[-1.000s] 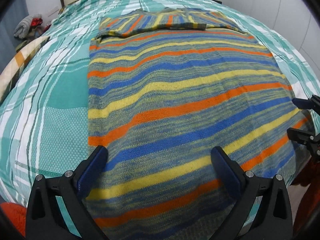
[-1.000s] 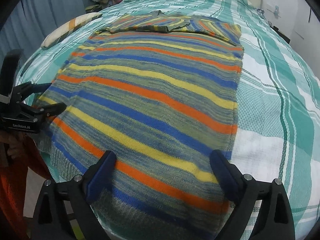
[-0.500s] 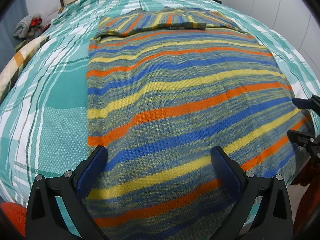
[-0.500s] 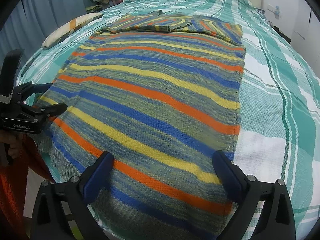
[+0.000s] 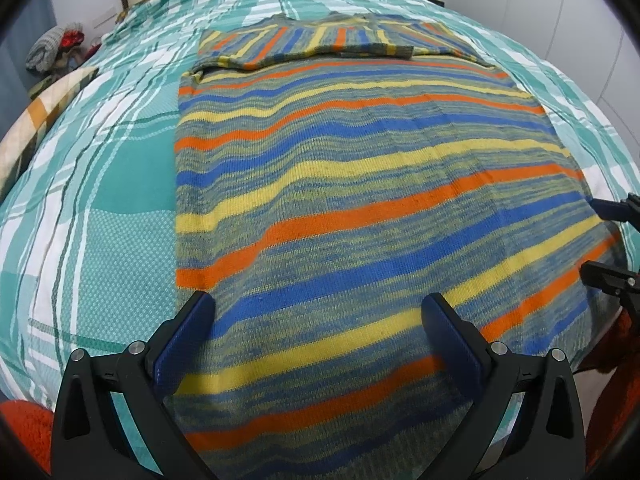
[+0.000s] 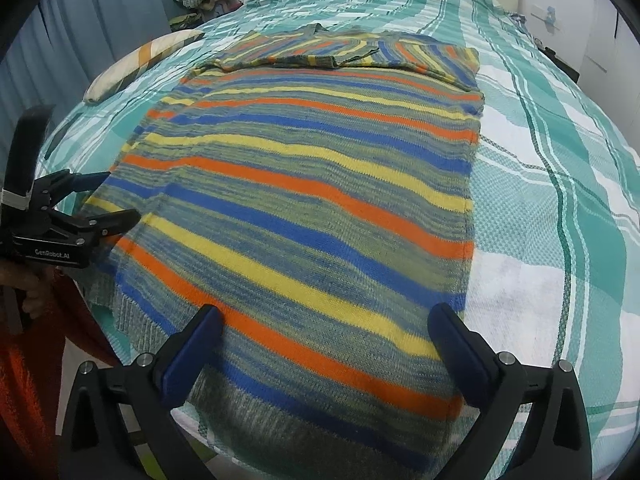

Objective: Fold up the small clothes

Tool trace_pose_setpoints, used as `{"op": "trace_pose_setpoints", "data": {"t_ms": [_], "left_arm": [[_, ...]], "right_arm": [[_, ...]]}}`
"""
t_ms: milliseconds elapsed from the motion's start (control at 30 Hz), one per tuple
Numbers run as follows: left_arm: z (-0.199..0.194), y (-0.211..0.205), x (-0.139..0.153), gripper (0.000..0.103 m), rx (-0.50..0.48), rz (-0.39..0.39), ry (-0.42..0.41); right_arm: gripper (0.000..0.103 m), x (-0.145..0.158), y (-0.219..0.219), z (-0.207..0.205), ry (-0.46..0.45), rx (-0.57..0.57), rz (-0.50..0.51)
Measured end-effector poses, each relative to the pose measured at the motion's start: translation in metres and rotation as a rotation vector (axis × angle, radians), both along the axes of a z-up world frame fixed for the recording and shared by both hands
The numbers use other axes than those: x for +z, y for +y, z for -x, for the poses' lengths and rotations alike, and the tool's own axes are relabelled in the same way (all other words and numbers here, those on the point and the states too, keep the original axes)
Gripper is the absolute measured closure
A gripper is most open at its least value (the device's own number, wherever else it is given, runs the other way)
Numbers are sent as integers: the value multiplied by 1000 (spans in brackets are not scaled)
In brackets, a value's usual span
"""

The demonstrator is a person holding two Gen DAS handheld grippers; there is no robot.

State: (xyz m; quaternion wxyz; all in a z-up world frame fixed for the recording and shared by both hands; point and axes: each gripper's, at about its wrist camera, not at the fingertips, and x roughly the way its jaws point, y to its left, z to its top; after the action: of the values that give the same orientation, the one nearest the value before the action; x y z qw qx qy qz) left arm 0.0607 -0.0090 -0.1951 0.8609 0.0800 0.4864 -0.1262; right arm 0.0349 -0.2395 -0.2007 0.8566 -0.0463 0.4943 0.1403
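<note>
Down at the near edge of the bed, both tools were spread wide and gripping nothing. The left tool (image 5: 316, 332) hung over the bottom hem of the striped knit sweater (image 5: 360, 208), its blue pads (image 5: 188, 344) straddling the hem strip near the left side. The right tool (image 6: 324, 344) did the same over the hem toward the right side, with the right pad sitting about at the sweater's side edge. From the right wrist cam you could also see the left tool (image 6: 108, 200) off to the side, fingers parted, at the sweater's corner where the ribbed hem drooped off the mattress.

The sweater itself lay flat on the teal plaid bedspread (image 5: 100, 200), sleeves already folded across the chest at the far end (image 5: 332, 40). So my guess was the next bit was lifting the hem and bringing it up toward the collar.

What could've gone sideways, imo: that knit looked loose and stretchy, so pinching just the top layer would peel the front off the back and leave a lumpy fold. Grabbing too deep might've caught the bedspread too and dragged it along. Uneven grabs, one tool at a corner and one further in, would've skewed the fold line. And carrying the hem too fast over the folded sleeves could've knocked them loose.
</note>
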Motion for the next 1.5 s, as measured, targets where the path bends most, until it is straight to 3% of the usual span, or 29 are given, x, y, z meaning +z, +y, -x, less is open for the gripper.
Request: {"op": "trace_pose_setpoints", "data": {"t_ms": [333,700,867,1167,1500], "left_arm": [[12,8,10,1,13,40,0],[11,24,26,1,52,112,-36],[8,25,24,1,66,118,-24],[9,29,29,1,74,119,-43],[2,63,27,1,188,173,-10]], "right_arm": [[2,24,-18,9,-69,-76,-44],[2,45,-71,9,-160,-332,-125],[2,43,-94,10,-143,-419,-164],[2,46,-104,11,-160,-462,-172],[2,48,-115,13,-178,-482,-182]]}}
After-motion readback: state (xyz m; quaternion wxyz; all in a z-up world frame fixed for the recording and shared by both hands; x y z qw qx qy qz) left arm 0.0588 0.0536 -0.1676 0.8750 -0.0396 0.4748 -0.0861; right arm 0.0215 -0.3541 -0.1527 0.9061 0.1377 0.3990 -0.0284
